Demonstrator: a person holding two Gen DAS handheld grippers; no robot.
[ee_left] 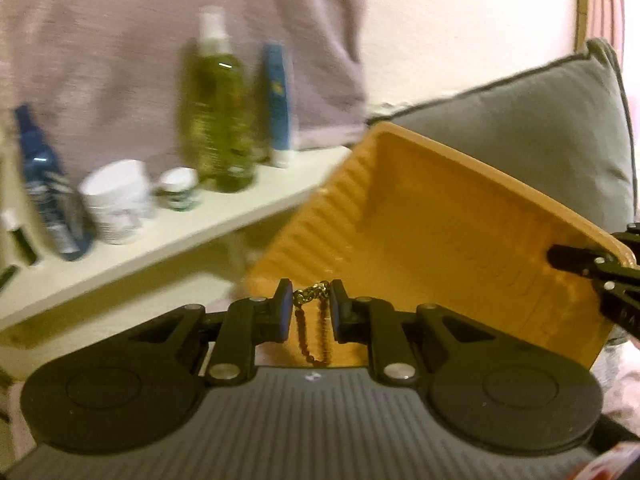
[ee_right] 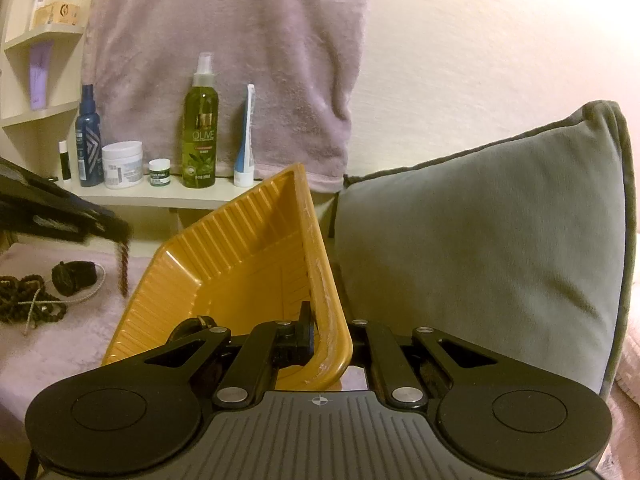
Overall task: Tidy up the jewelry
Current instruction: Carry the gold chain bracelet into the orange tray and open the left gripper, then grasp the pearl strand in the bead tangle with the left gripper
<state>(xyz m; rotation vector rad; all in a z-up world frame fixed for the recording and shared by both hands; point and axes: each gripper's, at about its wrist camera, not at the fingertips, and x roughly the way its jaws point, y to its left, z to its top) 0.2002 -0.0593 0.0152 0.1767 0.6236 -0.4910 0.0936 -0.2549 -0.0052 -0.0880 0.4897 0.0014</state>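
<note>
- Orange plastic tray [ee_right: 240, 264] is tipped up on its side next to the grey cushion [ee_right: 480, 240], and it looks mostly empty; I can only make out one dark round thing low inside it, half hidden behind the gripper.
- So I'd say the job is barely started: a dark beaded necklace pile [ee_right: 28, 300], a black watch-like band [ee_right: 74, 276] and a thin pale chain are still lying loose on the fluffy pink blanket [ee_right: 60, 360].
- Left hand-held gripper [ee_left: 310, 312] is nearly closed, pinching a gold and brown-bead chain [ee_left: 312, 320] that dangles between its pads, right in front of the tray's open side.
- Right hand-held gripper [ee_right: 332, 340] is clamped tight on the tray's rim, holding it tilted.
</note>
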